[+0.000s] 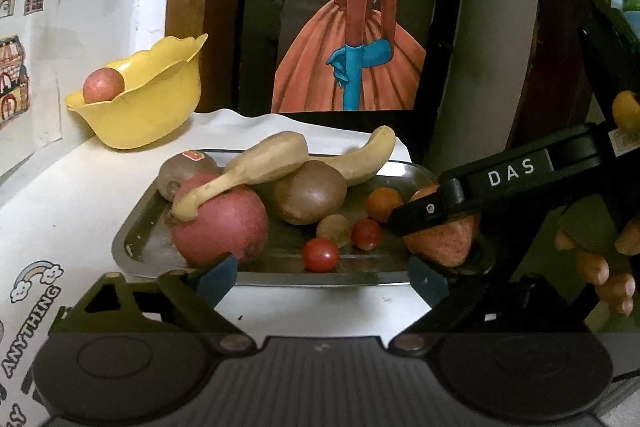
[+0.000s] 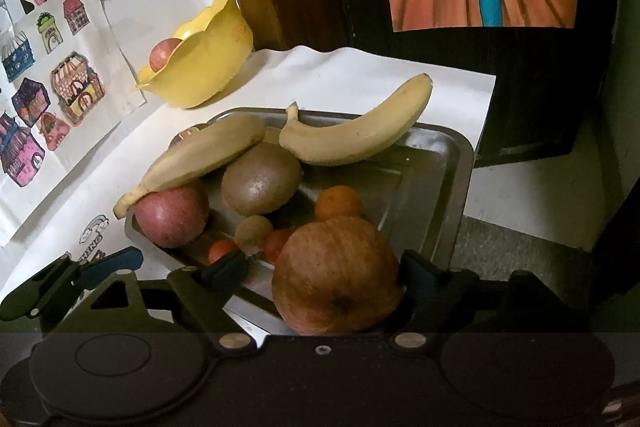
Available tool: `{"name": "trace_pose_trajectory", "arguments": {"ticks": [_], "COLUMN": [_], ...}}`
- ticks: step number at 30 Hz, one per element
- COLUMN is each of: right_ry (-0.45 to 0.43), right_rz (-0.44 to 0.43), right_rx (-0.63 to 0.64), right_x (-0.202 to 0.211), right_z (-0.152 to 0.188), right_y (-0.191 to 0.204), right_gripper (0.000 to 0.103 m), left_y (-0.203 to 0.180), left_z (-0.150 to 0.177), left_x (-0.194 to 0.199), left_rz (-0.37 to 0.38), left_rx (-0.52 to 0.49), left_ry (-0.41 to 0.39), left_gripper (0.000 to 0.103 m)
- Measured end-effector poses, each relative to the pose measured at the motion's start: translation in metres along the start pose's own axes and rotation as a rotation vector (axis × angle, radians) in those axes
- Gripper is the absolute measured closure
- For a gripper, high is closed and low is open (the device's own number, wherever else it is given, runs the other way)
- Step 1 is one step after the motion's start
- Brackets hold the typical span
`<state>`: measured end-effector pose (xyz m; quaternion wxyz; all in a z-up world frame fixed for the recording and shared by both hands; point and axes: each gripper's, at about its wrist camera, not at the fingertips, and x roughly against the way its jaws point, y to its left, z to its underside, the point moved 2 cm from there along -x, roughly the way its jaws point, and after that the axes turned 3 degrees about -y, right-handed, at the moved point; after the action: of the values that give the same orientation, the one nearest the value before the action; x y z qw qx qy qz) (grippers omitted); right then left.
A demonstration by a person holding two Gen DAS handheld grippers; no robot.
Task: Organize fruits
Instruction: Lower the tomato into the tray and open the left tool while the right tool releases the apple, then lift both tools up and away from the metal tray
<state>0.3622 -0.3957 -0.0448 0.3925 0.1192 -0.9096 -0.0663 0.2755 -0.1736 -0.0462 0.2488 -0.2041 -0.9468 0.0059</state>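
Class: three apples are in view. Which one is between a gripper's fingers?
The apple at the tray's near corner, between the right gripper's fingers; the others are untouched.

Counting outward from the steel tray [image 2: 448,187]: two bananas [image 2: 360,135] lie on it — one across its far rim, the other propped on the fruit at its left end — along with two kiwis [image 2: 260,179], one small orange [image 2: 338,203], one little tan round fruit [image 2: 253,231] and two cherry tomatoes [image 1: 320,254]. Apples come to three: one red apple [image 2: 172,217] at the tray's left end, one at its near right corner between the right-hand tool's fingers, and one in the single yellow bowl [image 2: 204,67] beyond the tray's far left corner.
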Motion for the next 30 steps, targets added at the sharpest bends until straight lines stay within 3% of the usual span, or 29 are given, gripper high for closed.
{"name": "trace_pose_trajectory", "arguments": {"ticks": [10,30], "right_ry": [-0.034,-0.102], "right_rz": [0.009,0.006], "right_rx": [0.015,0.016], "right_x": [0.012,0.052], "right_z": [-0.003,-0.002], "right_y": [0.009,0.026], "right_gripper": [0.009,0.002], "left_y": [0.003,0.008], "left_z": [-0.003,-0.012], "left_x": [0.012,0.053], "left_rz": [-0.027,-0.057], "left_rx": [-0.004,-0.012], "left_ry": [-0.027,-0.094], "left_gripper": [0.001,0.001]}}
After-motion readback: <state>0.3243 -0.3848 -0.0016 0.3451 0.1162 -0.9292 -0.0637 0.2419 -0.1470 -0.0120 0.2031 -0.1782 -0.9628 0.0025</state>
